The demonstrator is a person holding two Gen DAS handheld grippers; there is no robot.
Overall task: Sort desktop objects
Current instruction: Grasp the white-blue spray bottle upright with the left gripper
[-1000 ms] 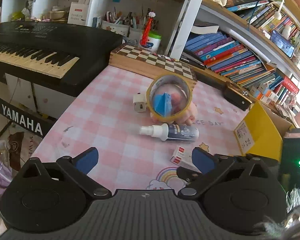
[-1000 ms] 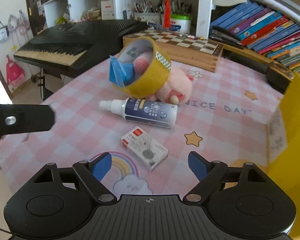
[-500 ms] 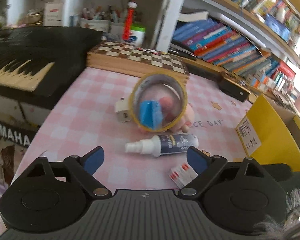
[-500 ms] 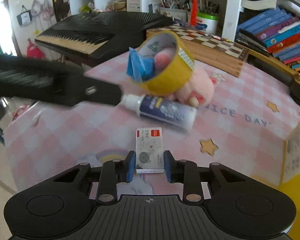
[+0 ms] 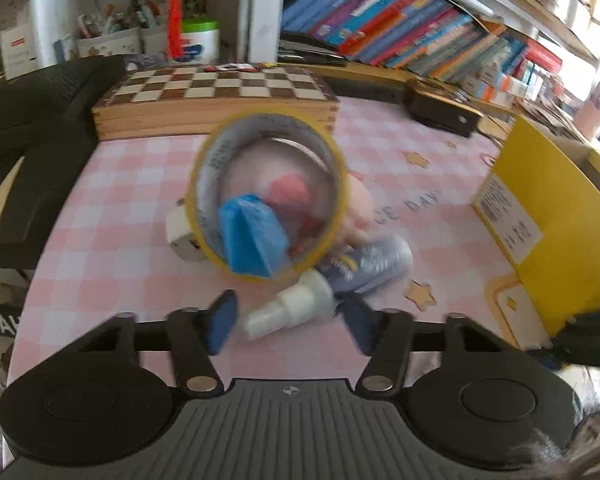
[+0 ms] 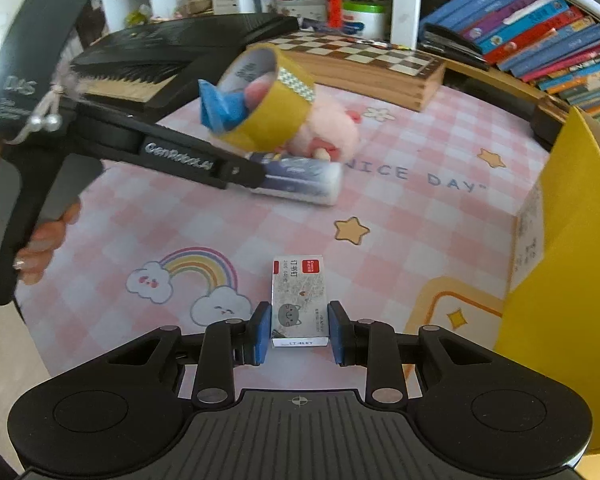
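The staple box (image 6: 299, 300), small, stiff and probably light, sits clamped by its long sides in the right gripper (image 6: 299, 334), near the tabletop's front edge beside the yellow bin (image 6: 572, 264). Toward the middle, the spray bottle (image 5: 332, 280) lies on its side, smooth and likely to roll; the left gripper (image 5: 290, 326) is closing round its white nozzle end, pads not yet pressing. A tape roll (image 5: 268, 196) and pink plush toy (image 6: 332, 128) crowd against it.

"NICE DAY" on the pink tablecloth (image 6: 440, 216); "DAS" on the left claw (image 6: 256, 176)
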